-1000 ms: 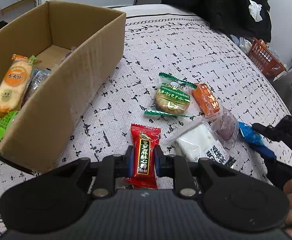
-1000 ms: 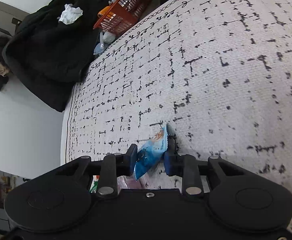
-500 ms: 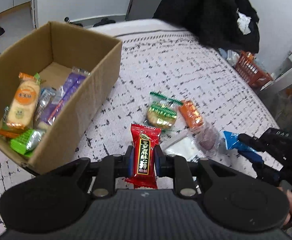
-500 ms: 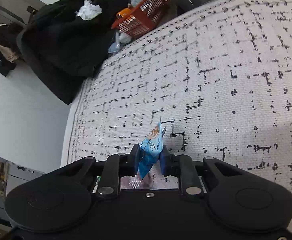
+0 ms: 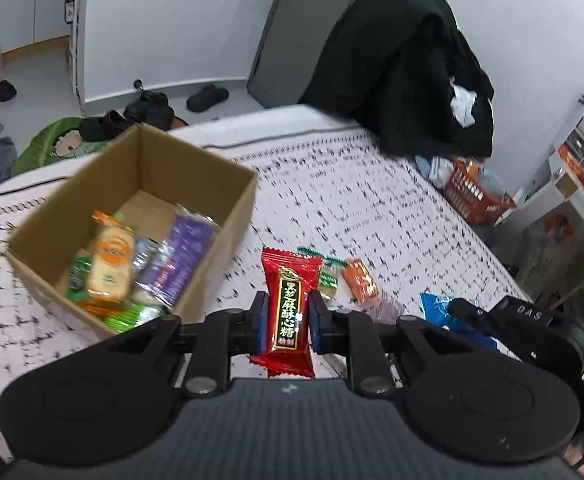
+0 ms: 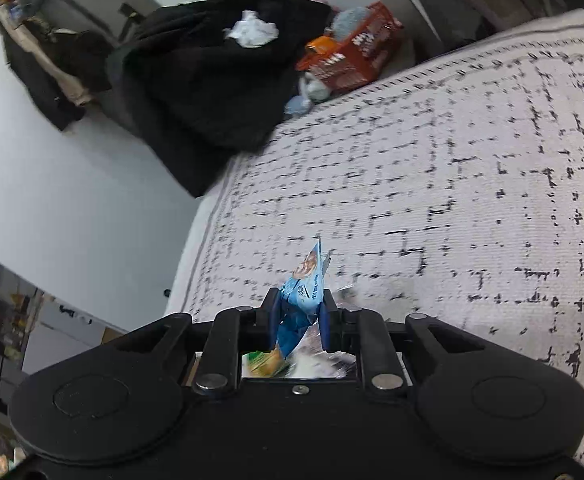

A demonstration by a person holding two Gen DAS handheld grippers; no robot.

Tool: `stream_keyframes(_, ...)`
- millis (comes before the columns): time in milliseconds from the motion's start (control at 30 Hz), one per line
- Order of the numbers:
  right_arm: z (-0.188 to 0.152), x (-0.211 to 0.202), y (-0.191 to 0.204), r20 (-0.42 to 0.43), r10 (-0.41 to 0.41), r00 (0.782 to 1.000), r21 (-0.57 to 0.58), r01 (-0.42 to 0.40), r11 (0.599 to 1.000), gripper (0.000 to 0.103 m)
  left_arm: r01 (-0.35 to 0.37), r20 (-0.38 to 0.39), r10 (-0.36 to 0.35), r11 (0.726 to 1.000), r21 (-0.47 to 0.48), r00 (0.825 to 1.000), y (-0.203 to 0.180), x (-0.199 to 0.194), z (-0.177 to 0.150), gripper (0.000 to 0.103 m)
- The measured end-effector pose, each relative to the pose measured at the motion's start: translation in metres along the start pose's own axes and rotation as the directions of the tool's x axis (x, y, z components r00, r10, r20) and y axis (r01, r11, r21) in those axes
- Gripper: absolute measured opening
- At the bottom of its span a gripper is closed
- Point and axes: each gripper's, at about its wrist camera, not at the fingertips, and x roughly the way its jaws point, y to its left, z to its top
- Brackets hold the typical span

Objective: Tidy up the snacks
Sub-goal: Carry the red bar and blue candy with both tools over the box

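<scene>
A box point(image 5: 227, 216) sits on a bed point(image 5: 372, 208), toward its left side, with several snack packets point(image 5: 109, 264) lying inside it. To the right of the box, loose packets point(image 5: 362, 284) lie on the bed cover. A candy point(image 5: 289, 308) is held between the left gripper point(image 5: 287, 322) fingers, above the bed (just right of the box). A pouch point(image 6: 302, 300) is pinched in the right gripper point(image 6: 299, 322), further right. Behind the bed hangs a coat point(image 5: 404, 64); a basket point(image 5: 474, 196) stands on the floor off the bed's right edge.
</scene>
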Motion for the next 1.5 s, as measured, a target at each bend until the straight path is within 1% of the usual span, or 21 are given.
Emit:
stream_keyframes(300,-0.015,-0.027,0.038,0.001,0.075,0.997,-0.113,-0.074,0.991,0.019,-0.018,0.064,0.019,1.000,-0.017,0.998,0.025,-0.040,0.014,0.020)
stream_keyframes(467,-0.029,-0.037,0.061,-0.024,0.114,0.993,-0.182,-0.116,0.976,0.019,-0.022,0.088,0.024,1.000,-0.020,0.996,0.038,-0.059,0.020,0.020)
stream_keyframes(567,-0.034,-0.039,0.071,-0.043,0.141,0.989,-0.183,-0.146,0.972,0.019,-0.022,0.097,0.025,0.999,-0.029,0.995,0.046,-0.067,0.024,0.020)
stream_keyframes(733,-0.040,-0.042,0.087,-0.041,0.151,0.988,-0.210,-0.156,0.965,0.019,-0.027,0.113,0.032,0.999,-0.039,0.993,0.058,-0.077,0.029,0.020)
stream_keyframes(1100,-0.058,-0.048,0.119,-0.020,0.178,0.984,-0.258,-0.177,0.950,0.019,-0.022,0.122,0.031,0.997,-0.075,0.992,0.081,-0.080,0.037,0.020)
stream_keyframes(1367,-0.066,-0.038,0.142,-0.005,0.182,0.983,-0.299,-0.175,0.938,0.019,0.008,0.125,0.003,0.996,-0.090,0.992,0.093,-0.073,0.043,0.020)
stream_keyframes(1500,-0.070,-0.033,0.154,-0.013,0.182,0.983,-0.315,-0.177,0.933,0.019,0.015,0.122,-0.003,0.995,-0.102,0.992,0.101,-0.068,0.049,0.020)
